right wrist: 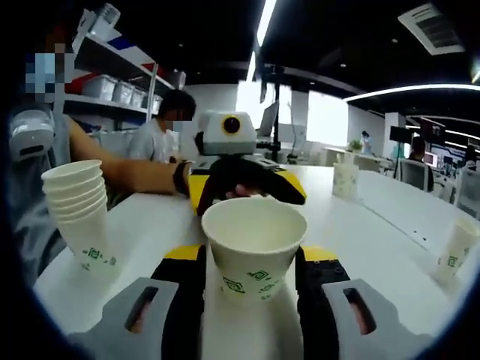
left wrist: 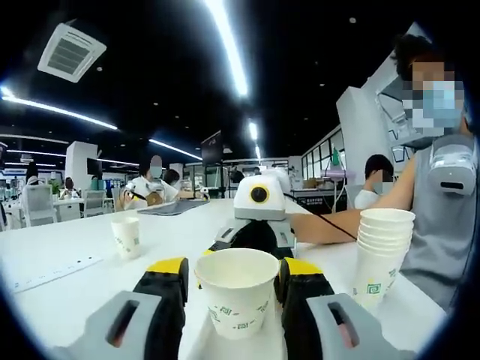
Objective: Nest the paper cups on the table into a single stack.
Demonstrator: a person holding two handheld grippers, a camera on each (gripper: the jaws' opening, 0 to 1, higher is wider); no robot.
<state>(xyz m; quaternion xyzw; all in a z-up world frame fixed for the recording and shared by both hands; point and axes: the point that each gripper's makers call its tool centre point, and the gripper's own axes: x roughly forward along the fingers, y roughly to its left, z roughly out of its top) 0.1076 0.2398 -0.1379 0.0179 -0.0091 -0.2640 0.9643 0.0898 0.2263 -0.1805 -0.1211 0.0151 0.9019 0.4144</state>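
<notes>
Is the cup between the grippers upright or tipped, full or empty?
Upright and empty: the cup stands mouth-up on the table, its bare inside showing.

stack (left wrist: 382, 255) right of held cup (left wrist: 236, 296)

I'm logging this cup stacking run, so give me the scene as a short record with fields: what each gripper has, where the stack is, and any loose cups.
left gripper: shut on a paper cup, upright, mouth up
right gripper: shut on a second paper cup, upright, mouth up
stack of cups: nested, standing on the white table, beside a seated person's arm
loose cups: one in the left gripper view; two in the right gripper view
</notes>
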